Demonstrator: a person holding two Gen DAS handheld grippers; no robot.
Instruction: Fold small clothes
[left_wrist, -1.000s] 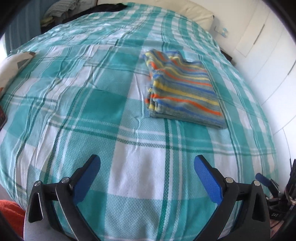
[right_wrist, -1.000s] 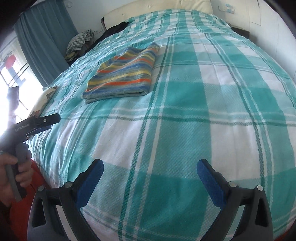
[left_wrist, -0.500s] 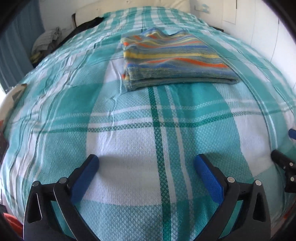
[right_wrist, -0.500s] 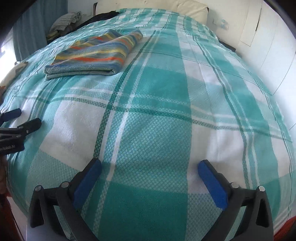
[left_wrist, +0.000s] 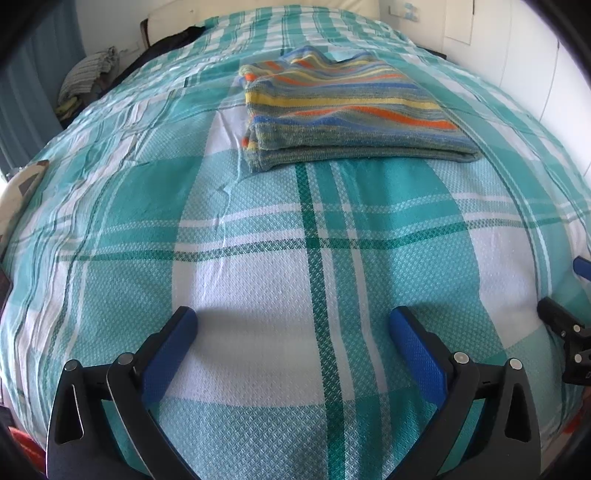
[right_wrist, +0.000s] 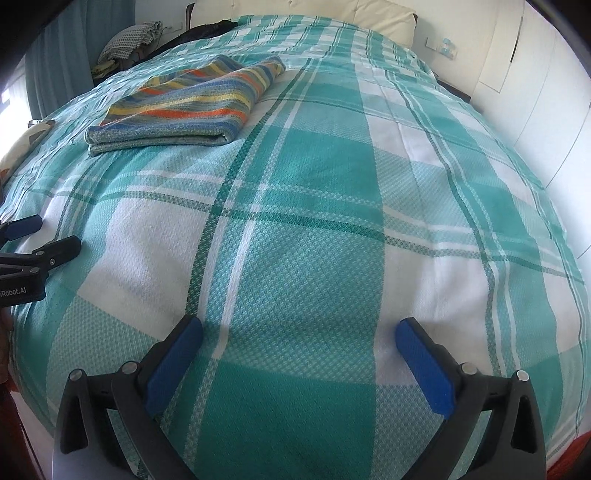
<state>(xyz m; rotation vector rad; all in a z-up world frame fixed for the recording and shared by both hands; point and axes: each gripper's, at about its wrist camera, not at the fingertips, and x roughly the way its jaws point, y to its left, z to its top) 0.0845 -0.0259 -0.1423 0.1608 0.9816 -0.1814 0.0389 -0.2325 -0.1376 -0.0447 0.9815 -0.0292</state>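
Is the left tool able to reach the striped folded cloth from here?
Probably yes. The left tool is open, holds nothing, and only bare bedspread lies between it and the striped folded cloth straight ahead.

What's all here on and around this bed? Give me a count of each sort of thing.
Striped folded garment: 1
Checked bedspread: 1
Handheld grippers, both open: 2, left gripper, right gripper
Pile of clothes beside the bed: 1
Cream headboard: 1
Total: 6
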